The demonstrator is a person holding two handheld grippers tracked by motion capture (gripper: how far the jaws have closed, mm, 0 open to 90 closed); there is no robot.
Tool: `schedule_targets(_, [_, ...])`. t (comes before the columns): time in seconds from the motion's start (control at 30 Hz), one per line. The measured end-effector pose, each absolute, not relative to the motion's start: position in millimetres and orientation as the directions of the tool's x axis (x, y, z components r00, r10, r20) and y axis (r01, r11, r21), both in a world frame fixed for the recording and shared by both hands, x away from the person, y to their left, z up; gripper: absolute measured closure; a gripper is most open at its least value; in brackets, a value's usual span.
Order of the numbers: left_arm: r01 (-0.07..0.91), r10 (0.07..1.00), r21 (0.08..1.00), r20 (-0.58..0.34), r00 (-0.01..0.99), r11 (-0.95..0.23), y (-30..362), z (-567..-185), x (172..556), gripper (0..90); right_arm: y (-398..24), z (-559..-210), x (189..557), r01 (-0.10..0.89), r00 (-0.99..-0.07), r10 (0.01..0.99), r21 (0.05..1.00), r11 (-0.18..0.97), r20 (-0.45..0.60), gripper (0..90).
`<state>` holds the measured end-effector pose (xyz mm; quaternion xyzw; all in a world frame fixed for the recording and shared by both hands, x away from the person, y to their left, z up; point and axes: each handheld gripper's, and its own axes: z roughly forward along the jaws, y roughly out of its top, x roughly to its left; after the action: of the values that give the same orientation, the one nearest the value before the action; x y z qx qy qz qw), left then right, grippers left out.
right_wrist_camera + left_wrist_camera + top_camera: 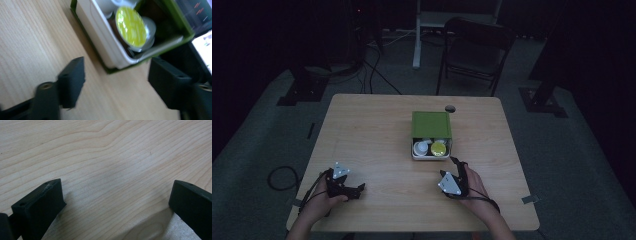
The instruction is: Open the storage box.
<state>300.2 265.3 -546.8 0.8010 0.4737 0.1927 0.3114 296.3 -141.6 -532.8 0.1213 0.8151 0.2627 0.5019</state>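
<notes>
A green box (431,124) lies right of the table's middle, with a white tray (416,156) showing at its near end. The tray holds a yellow-lidded pod (438,148) and a white cup (420,148). My right gripper (458,163) sits just in front of the box's near right corner, pointing at it. In the right gripper view its jaws (116,75) stand apart with nothing between them, and the white tray (100,32) and the yellow-lidded pod (131,26) lie close ahead. My left gripper (360,189) rests near the front left of the table, and its jaws (116,187) are wide open over bare wood.
The wooden table (372,130) has a round cable hole (450,108) near its far edge, behind the box. A dark chair (474,52) and stand bases are on the floor beyond. A cable coil (279,177) lies on the floor at the left.
</notes>
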Motion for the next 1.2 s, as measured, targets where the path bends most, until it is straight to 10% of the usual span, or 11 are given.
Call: schedule_targets(1.2, [0.639,0.879,0.682,0.014,0.477,-0.357,265,-547,300,0.0,-91,-542,319,-0.224,-0.444,0.202,0.326,0.918,-0.873,58.1])
